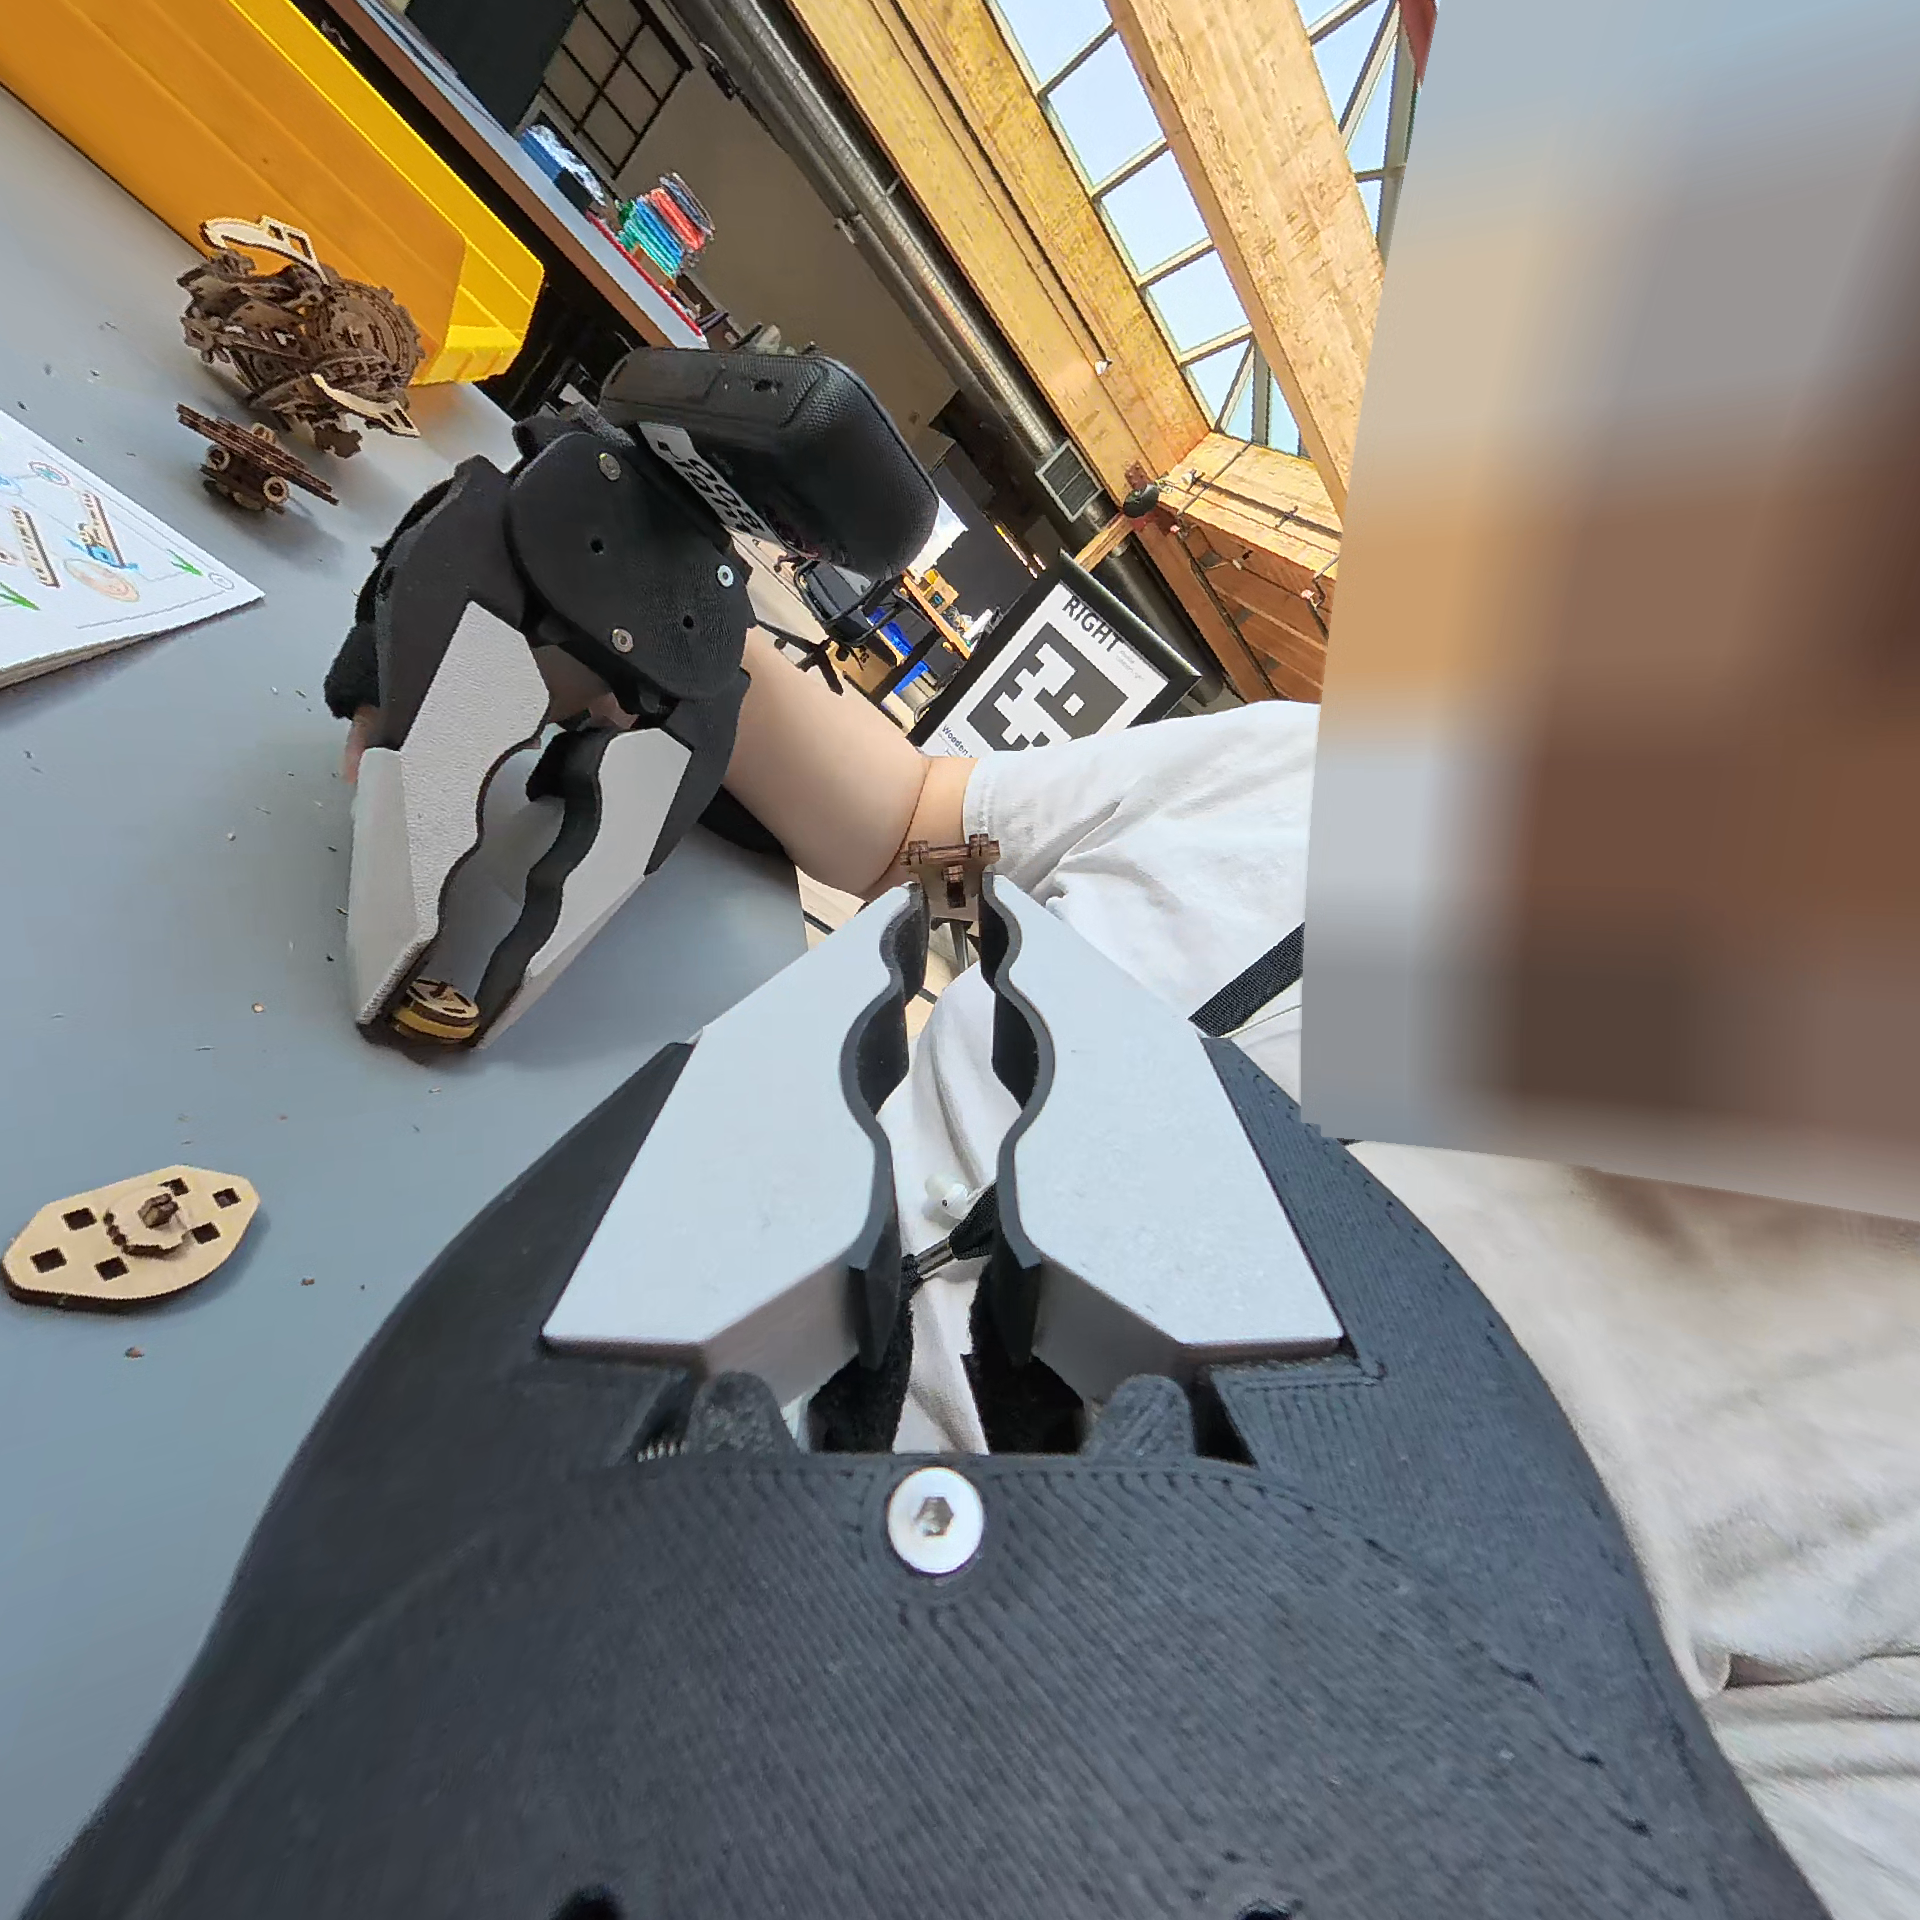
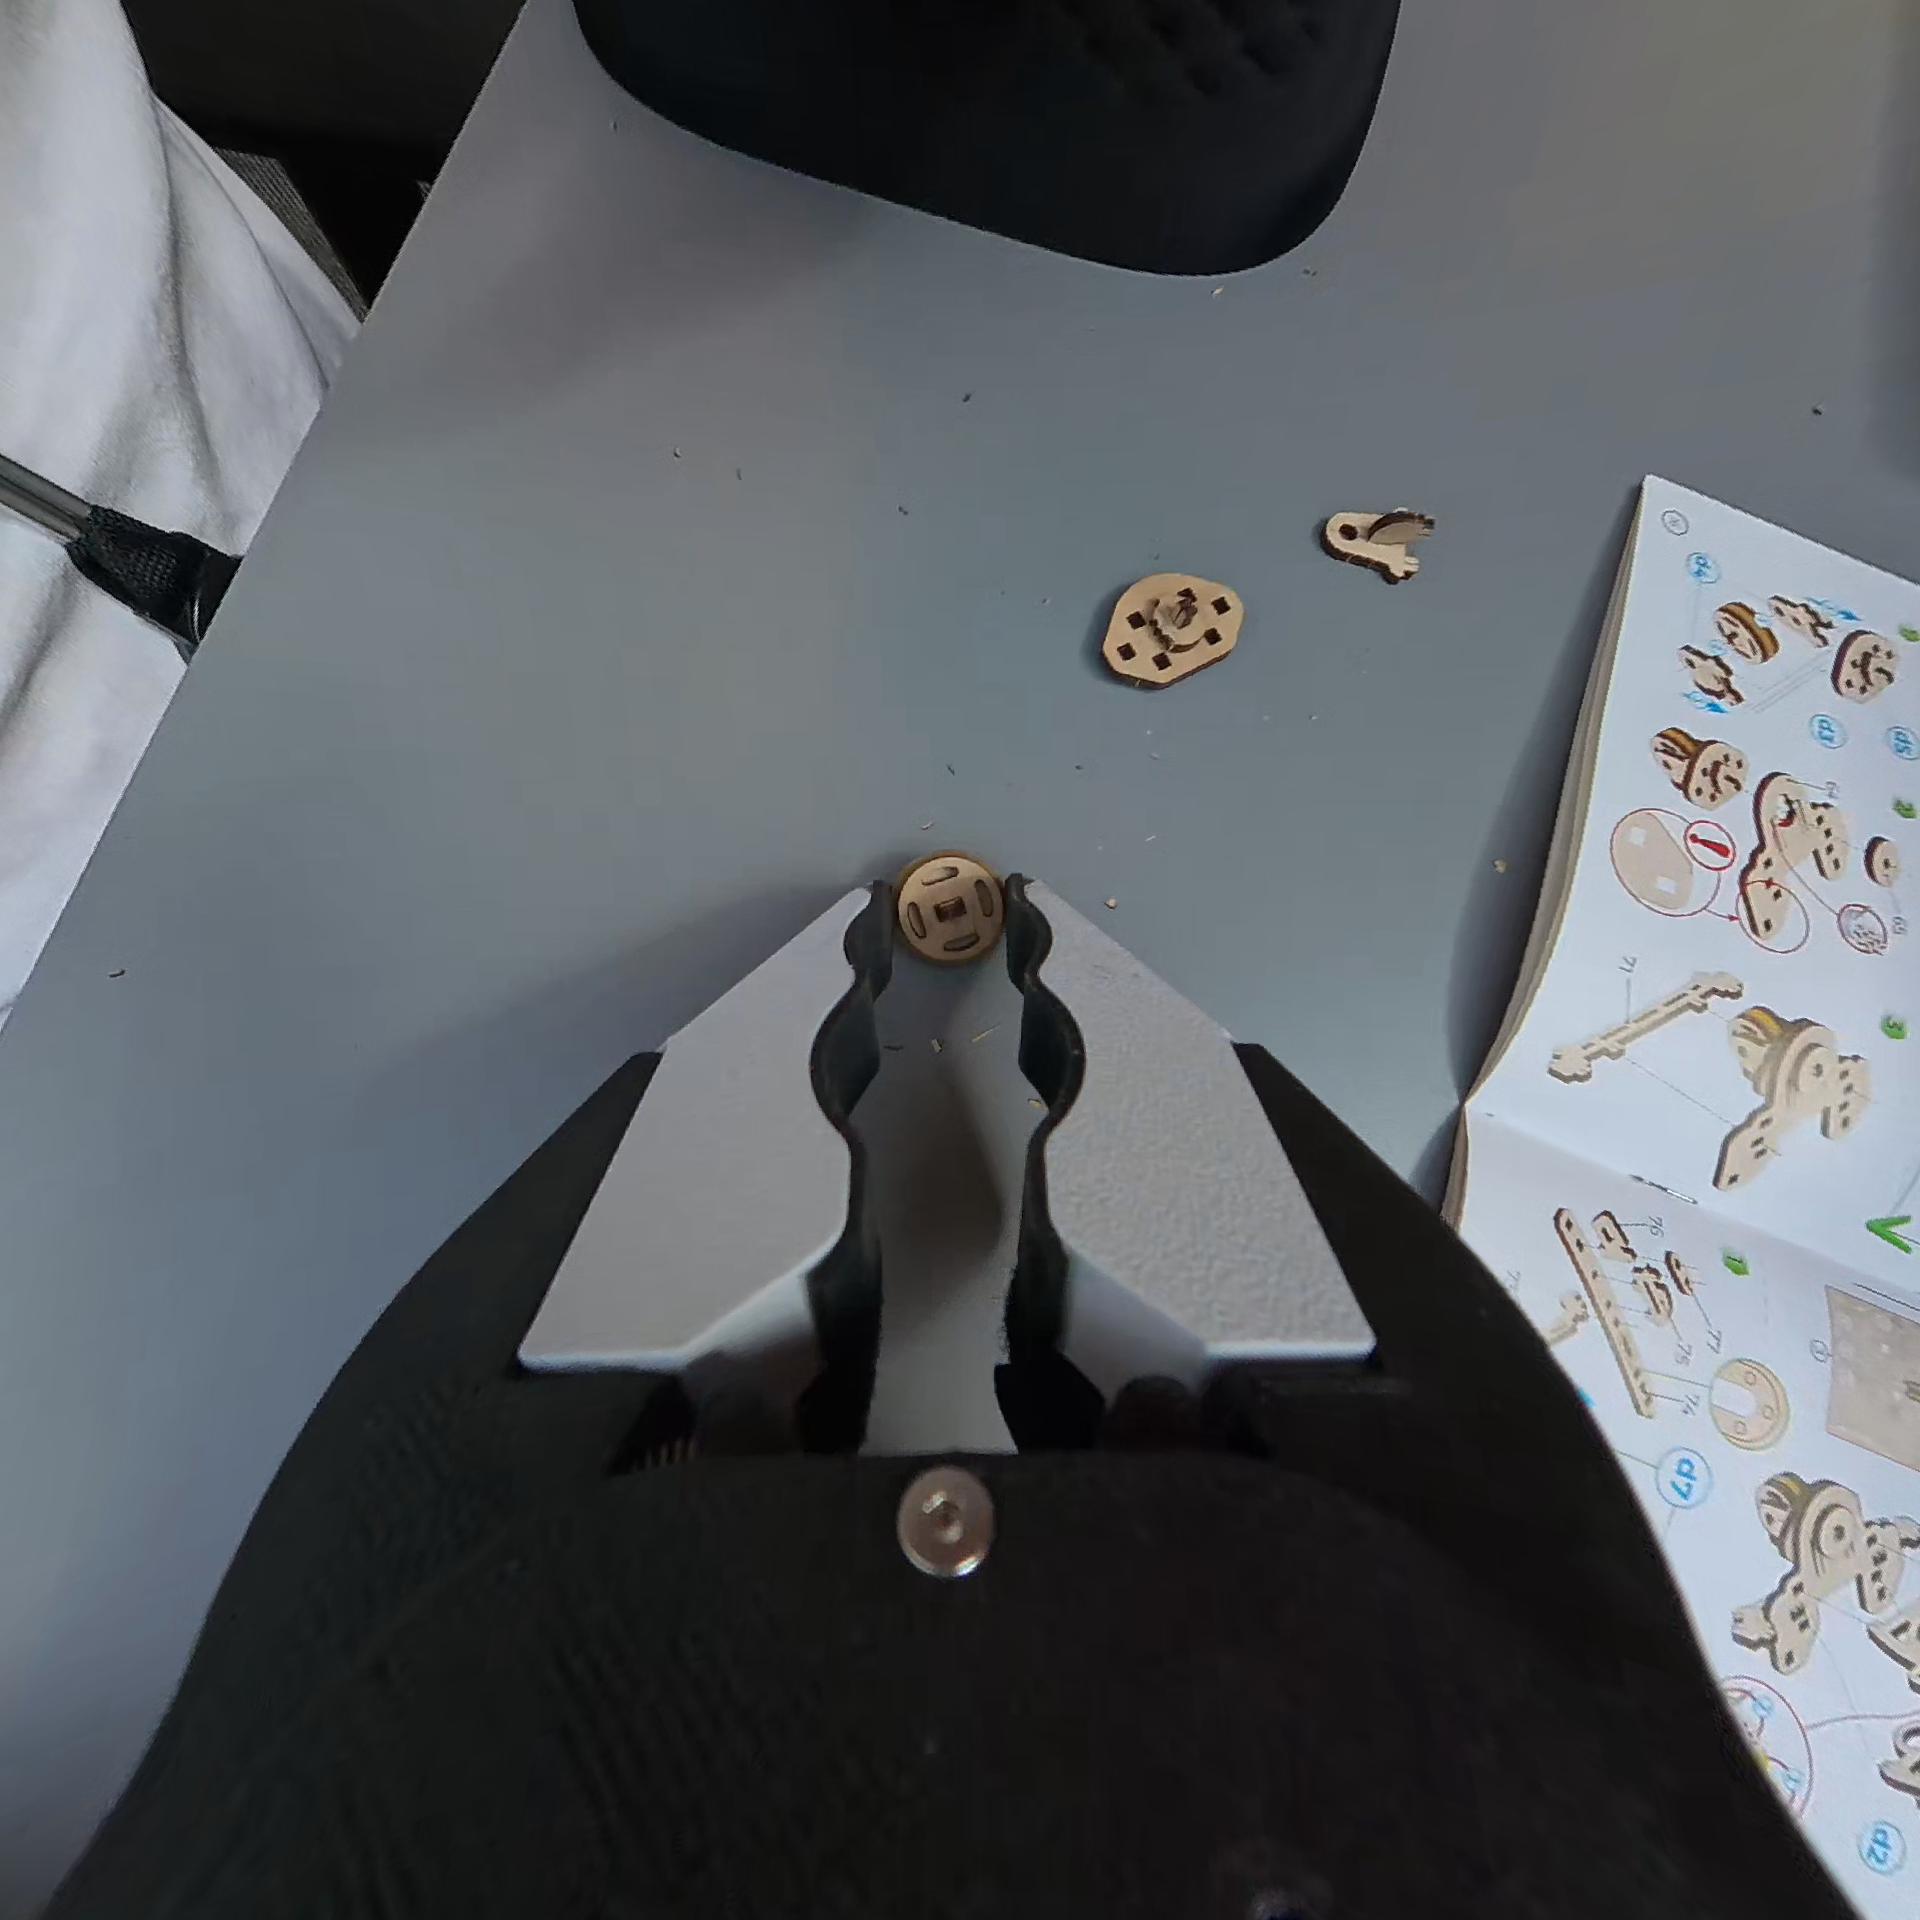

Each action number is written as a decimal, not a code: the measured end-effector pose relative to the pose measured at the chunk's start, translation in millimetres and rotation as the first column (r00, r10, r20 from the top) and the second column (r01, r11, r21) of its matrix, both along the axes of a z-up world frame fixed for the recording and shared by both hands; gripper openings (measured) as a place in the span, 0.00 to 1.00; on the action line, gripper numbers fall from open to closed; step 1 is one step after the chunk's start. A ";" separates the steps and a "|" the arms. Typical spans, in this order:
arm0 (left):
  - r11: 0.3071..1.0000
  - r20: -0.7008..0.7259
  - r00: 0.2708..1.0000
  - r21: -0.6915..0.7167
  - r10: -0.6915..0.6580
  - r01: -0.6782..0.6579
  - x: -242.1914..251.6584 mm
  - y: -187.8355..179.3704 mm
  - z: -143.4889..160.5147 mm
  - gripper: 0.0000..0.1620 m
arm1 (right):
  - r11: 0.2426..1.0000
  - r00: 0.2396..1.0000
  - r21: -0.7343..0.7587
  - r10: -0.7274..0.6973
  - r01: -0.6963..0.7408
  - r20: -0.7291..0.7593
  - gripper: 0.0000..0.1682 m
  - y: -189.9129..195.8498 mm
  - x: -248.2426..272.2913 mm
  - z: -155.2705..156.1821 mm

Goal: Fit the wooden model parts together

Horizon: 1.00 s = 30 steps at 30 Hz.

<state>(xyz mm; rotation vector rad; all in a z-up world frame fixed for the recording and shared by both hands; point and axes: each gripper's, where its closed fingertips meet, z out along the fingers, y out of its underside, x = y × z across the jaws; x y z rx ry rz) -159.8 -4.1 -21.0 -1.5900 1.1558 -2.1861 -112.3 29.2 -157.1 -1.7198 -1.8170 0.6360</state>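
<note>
My left gripper (image 1: 950, 902) is shut on a small brown wooden connector piece (image 1: 950, 871), held in the air off the table's near edge, tilted up toward the person. My right gripper (image 2: 950, 906) is shut on a small round wooden disc (image 2: 950, 916) with a square centre hole, its tips down on the grey table (image 2: 644, 582). The left wrist view shows that right gripper (image 1: 442, 1013) with the disc (image 1: 436, 1006) at its tips. A flat oval wooden plate with square holes (image 2: 1172, 630) lies ahead of the right gripper; it also shows in the left wrist view (image 1: 130, 1234).
A small wooden hook-shaped piece (image 2: 1377, 540) lies past the oval plate. An open instruction booklet (image 2: 1704, 1039) lies on the right. A built wooden model (image 1: 301, 327) and a small wheel assembly (image 1: 249, 468) stand near a yellow bin (image 1: 312, 156). Wood crumbs dot the table. Tip to tip, the grippers are about 15 cm apart. To reach the built wooden model (image 1: 301, 327) in a straight line is about 35 cm for my right fingers, about 40 cm for my left.
</note>
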 end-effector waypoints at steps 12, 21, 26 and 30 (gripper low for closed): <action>1.000 0.000 1.000 -0.011 -0.005 0.005 -3.4 -3.6 -4.3 0.04 | 0.994 0.986 0.038 -0.106 0.102 0.128 0.18 2.2 7.8 8.0; 1.000 0.007 1.000 -0.016 0.004 -0.004 -7.0 -6.3 -5.4 0.04 | 0.999 0.971 0.048 -0.020 0.009 0.237 0.18 1.9 0.6 15.0; 1.000 0.004 1.000 -0.022 0.007 -0.007 -9.7 -6.1 -6.9 0.04 | 0.999 0.957 0.040 -0.002 -0.010 0.290 0.17 -2.3 -1.9 8.3; 1.000 0.007 1.000 -0.019 0.005 -0.005 -10.5 -6.8 -6.3 0.04 | 0.998 0.939 0.055 0.003 -0.023 0.345 0.16 -2.7 4.4 4.8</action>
